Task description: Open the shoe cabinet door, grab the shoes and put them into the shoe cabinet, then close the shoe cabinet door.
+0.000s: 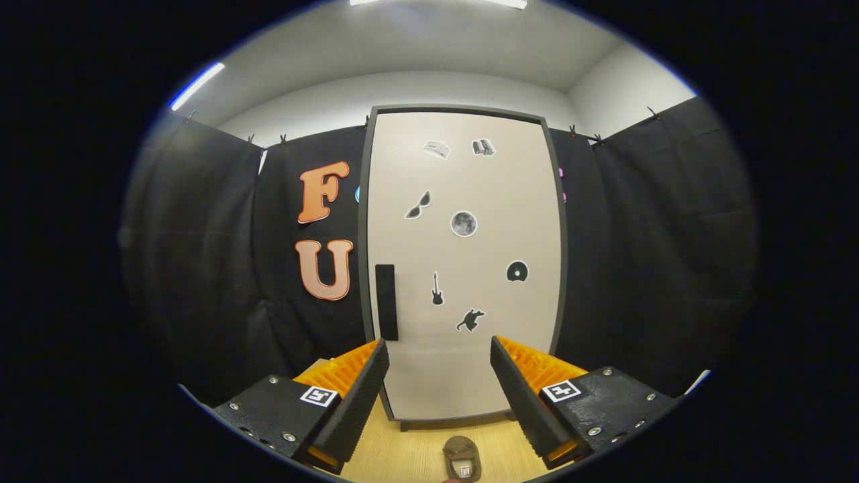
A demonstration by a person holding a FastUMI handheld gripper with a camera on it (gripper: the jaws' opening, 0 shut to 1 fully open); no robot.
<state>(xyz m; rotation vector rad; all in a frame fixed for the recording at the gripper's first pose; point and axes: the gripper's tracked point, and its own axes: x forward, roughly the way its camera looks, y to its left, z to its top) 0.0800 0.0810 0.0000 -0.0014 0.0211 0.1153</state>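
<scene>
The gripper (439, 349) stands wide, its two ribbed fingers (366, 389) spread well apart with nothing held between them. Low between the fingers, on the pale wood-grain floor (402, 456), lies a small brown shoe (462, 459) seen from above, its opening facing up and a light insole visible inside; it is apart from both fingers and lies just in front of the cabinet's base. Beyond the fingertips stands the tall shoe cabinet (463, 268), upright, with a cream-white flat door (490, 376) set in a dark grey frame, and the door is shut. A black vertical bar handle (386, 302) sits near the door's left edge, just above the left fingertip. Small dark stickers (464, 223) are scattered over the door panel, among them a round one, a guitar shape and a pair of sunglasses. Black cloth (201, 268) hangs on both sides of the cabinet, and above it are a white wall and ceiling.
</scene>
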